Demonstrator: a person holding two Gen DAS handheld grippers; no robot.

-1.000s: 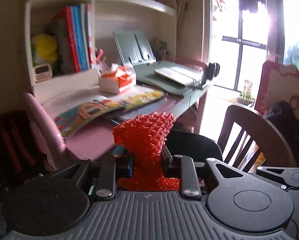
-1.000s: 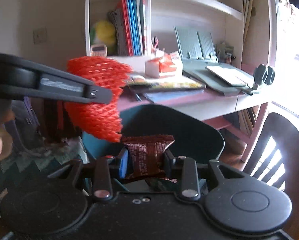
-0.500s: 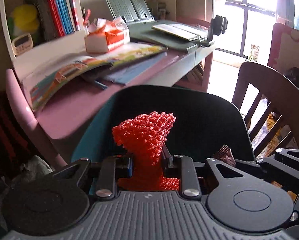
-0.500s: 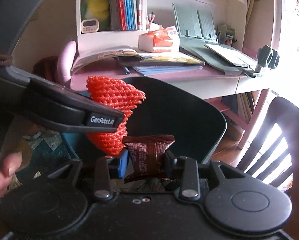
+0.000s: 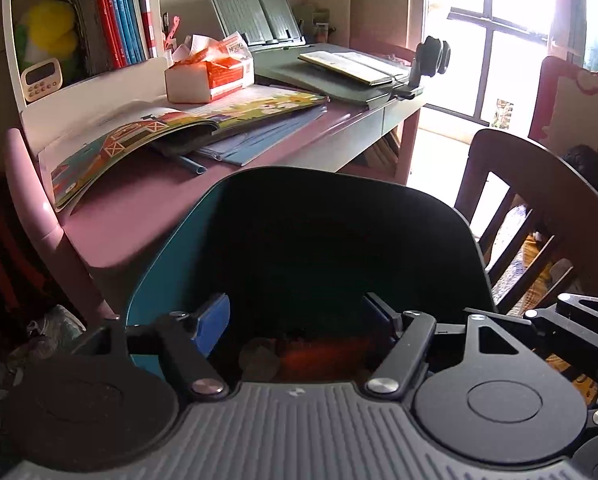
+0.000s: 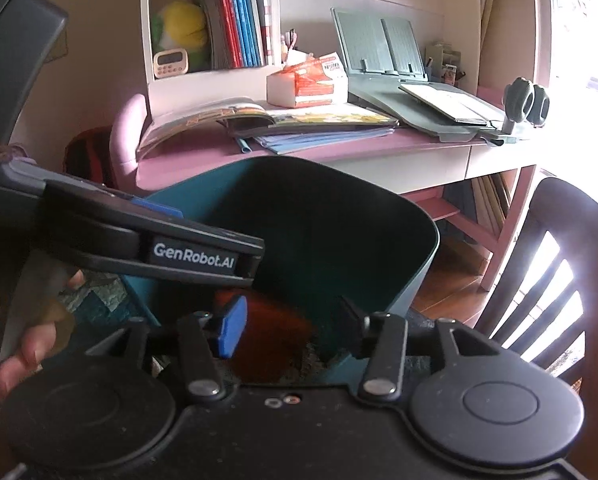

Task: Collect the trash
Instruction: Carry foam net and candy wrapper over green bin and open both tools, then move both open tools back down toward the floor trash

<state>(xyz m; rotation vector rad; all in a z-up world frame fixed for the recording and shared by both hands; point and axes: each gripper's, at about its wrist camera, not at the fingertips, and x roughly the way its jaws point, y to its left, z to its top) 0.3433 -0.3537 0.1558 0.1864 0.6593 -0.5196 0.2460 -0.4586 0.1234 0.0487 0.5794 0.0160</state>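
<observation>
A teal bin (image 5: 167,256) (image 6: 419,276) with a dark inside stands in front of the pink desk. My left gripper (image 5: 297,312) hangs over its mouth, jaws opening, nothing between them. Deep in the bin lies the red foam net (image 5: 327,354) (image 6: 271,340). My right gripper (image 6: 289,320) is also above the bin, jaws opening and empty. The brown wrapper it carried is out of sight in the dark bin. The left gripper's body (image 6: 139,240) crosses the right wrist view at the left, with a person's fingers (image 6: 31,344) on its handle.
A pink desk (image 5: 139,204) behind the bin bears an open picture book (image 5: 171,128), a tissue box (image 5: 211,76), a grey book stand (image 5: 331,76). A shelf with books and a timer stands behind. A dark wooden chair (image 5: 539,200) (image 6: 571,240) is at the right.
Both grippers opened over the bin. The red foam net dropped out of the left one and the brown wrapper out of the right one, and both grippers sank closer to the bin.
</observation>
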